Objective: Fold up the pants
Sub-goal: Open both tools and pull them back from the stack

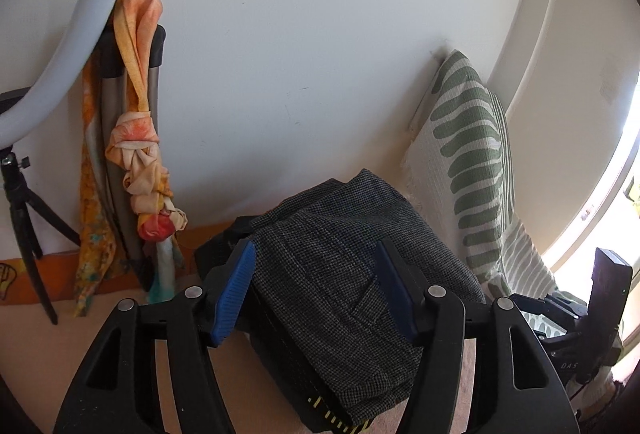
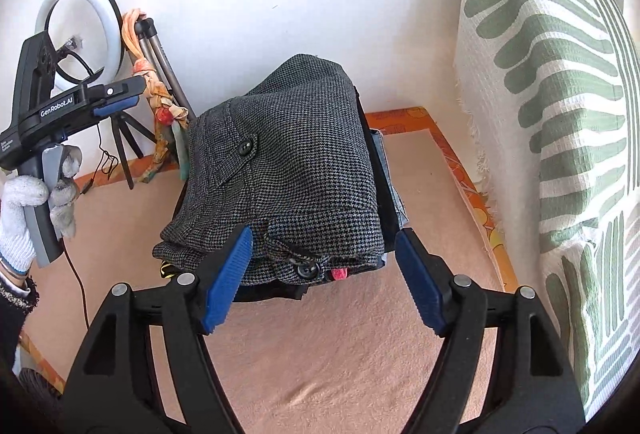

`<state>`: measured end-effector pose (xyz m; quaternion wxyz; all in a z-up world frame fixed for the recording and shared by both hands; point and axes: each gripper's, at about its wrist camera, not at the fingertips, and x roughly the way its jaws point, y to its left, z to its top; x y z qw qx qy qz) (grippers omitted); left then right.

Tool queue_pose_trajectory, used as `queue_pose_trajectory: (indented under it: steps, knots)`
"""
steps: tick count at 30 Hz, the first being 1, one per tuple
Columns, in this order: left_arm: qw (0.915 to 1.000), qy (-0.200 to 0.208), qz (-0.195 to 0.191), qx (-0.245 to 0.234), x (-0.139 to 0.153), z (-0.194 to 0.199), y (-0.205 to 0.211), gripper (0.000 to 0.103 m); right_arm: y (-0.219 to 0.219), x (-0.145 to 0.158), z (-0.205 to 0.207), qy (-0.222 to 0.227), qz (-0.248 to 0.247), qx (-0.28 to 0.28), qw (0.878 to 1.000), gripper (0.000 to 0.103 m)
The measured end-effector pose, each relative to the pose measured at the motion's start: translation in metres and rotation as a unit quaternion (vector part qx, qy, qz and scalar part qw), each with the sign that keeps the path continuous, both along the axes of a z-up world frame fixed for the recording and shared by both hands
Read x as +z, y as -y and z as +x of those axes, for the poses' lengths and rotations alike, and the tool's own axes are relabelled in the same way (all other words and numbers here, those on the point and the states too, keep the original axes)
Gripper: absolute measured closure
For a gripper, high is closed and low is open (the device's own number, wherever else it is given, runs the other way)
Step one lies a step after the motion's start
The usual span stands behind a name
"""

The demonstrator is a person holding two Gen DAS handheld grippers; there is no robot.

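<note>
Right wrist view: my right gripper (image 2: 322,274) tilts down toward the folded pants (image 2: 288,169), its blue pads spread wide and touching nothing, the near edge of the bundle lying between them. The grey houndstooth pants sit on top of a stack of darker folded clothes (image 2: 382,169) on the pink mat (image 2: 320,354). At the left my gloved left hand (image 2: 24,209) grips the handle of the left gripper (image 1: 316,286), held above the mat. From the left wrist, that gripper's jaws stand apart too, astride the pants without pinching them. A green-striped cushion (image 2: 560,93) leans on the right, a ring light (image 2: 80,29) and a knotted orange scarf (image 1: 140,161) on a tripod stand by the white wall (image 1: 300,33).
</note>
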<state>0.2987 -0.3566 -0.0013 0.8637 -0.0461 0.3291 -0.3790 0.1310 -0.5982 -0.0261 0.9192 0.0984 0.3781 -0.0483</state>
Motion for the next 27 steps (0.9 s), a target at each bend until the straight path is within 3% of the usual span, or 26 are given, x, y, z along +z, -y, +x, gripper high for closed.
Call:
queue_pose_trajectory:
  steps: [4,13,17,27]
  knots:
    - [1.0000,-0.001,0.005,-0.008,0.001,-0.023,-0.011,0.039,-0.017,0.011,-0.015,0.008,-0.014,-0.011,1.000,0.026]
    - [0.9996,0.009,0.002,-0.029,0.008,-0.085,-0.049,0.033,-0.062,0.032,-0.056,0.032,-0.062,-0.056,0.996,0.012]
    - [0.9993,0.017,0.002,-0.034,0.010,-0.116,-0.069,0.033,-0.088,0.042,-0.079,0.052,-0.087,-0.073,0.992,0.011]
    - [0.9992,0.037,-0.004,-0.017,0.007,-0.182,-0.121,0.024,-0.142,0.052,-0.124,0.078,-0.097,-0.082,0.989,0.011]
